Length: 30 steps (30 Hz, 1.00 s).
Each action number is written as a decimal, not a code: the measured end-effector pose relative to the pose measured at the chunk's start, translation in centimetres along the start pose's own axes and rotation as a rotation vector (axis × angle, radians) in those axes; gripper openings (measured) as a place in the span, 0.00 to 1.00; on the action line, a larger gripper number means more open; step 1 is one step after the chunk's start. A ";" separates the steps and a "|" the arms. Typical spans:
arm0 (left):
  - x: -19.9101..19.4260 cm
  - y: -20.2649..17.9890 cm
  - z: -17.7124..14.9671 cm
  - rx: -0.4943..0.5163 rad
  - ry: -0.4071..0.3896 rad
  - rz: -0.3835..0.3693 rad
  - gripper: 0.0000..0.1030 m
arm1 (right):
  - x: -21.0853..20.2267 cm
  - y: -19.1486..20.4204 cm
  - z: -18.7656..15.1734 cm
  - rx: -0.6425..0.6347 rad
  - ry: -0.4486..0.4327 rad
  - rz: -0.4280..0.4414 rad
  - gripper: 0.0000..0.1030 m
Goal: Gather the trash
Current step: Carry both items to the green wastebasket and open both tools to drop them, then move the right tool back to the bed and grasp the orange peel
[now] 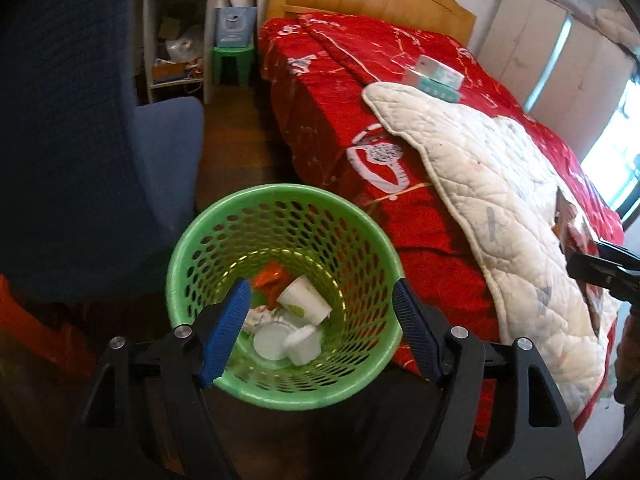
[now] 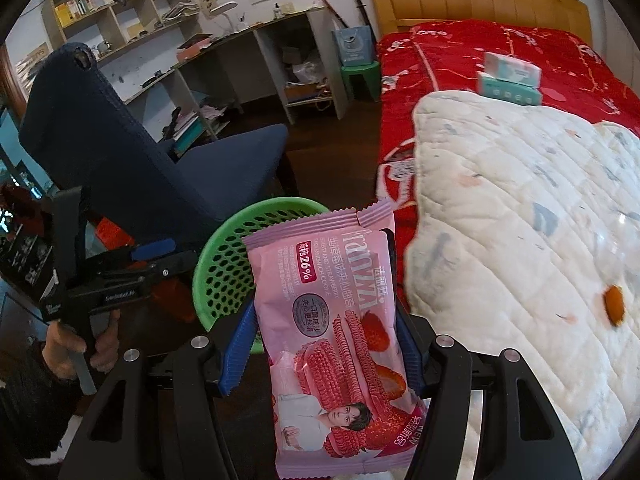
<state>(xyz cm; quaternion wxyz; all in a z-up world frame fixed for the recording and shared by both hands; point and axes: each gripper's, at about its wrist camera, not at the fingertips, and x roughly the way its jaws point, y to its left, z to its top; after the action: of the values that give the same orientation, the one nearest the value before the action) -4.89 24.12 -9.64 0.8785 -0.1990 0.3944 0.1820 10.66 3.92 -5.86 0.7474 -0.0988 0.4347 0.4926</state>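
Note:
A green mesh basket [image 1: 280, 194] stands on the dark floor between a blue chair and the bed. Inside it lie a white paper cup [image 1: 305, 300], an orange wrapper [image 1: 272, 276], white lids [image 1: 269, 340] and crumpled paper. My left gripper [image 1: 320, 292] hovers over the basket's mouth, open, with nothing between its blue pads. My right gripper [image 2: 324, 316] is shut on a pink cookie packet [image 2: 332, 320], held upright just short of the basket [image 2: 224, 268]. The right wrist view also shows the left gripper [image 2: 152, 250] in a hand [image 2: 98, 344].
The blue chair [image 1: 168, 152] stands left of the basket. On the right is the bed with a red quilt [image 1: 320, 92] and a white quilted blanket [image 2: 520, 220]. Tissue packs [image 2: 510, 76] and a small orange thing [image 2: 614, 304] lie on it. A desk with shelves [image 2: 256, 40] is behind.

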 end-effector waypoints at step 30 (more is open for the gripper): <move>-3.0 4.4 -1.1 -0.121 -0.048 0.020 0.77 | 10.6 5.4 3.8 0.110 0.072 0.045 0.87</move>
<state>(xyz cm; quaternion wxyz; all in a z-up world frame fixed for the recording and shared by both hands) -9.56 26.88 -8.96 0.8721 -0.2436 0.3635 0.2191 9.78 15.67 -10.01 0.7243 -0.0657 0.4899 0.4807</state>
